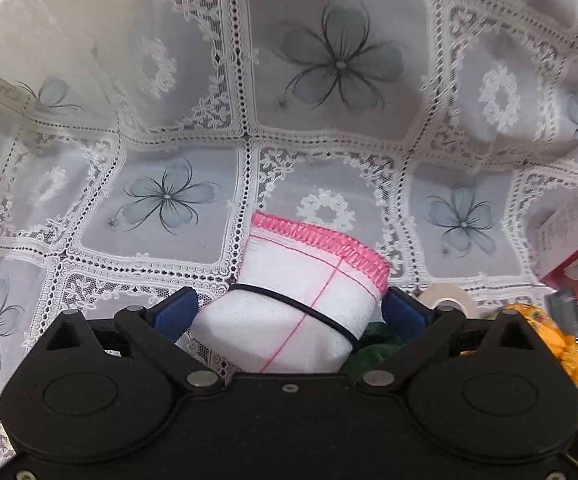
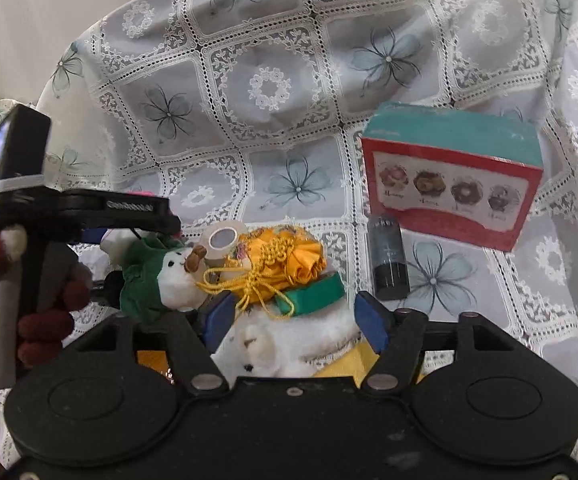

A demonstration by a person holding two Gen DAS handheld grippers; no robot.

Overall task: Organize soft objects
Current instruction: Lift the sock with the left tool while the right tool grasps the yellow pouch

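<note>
A rolled white cloth (image 1: pixel 301 312) with pink-stitched edging, bound by a black band, lies on the lace-covered desk (image 1: pixel 169 128) between the left gripper (image 1: pixel 289 312)'s spread jaws. At three o'clock, the right gripper (image 2: pixel 293 316)'s parted jaws flank a white plush toy (image 2: pixel 285 340).

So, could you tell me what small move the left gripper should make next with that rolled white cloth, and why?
Probably lift the left gripper straight back. The rolled white cloth with pink stitched edge and black elastic band lies on the lace tablecloth between wide-open blue pads that no longer seem to press it, so it looks released.
</note>
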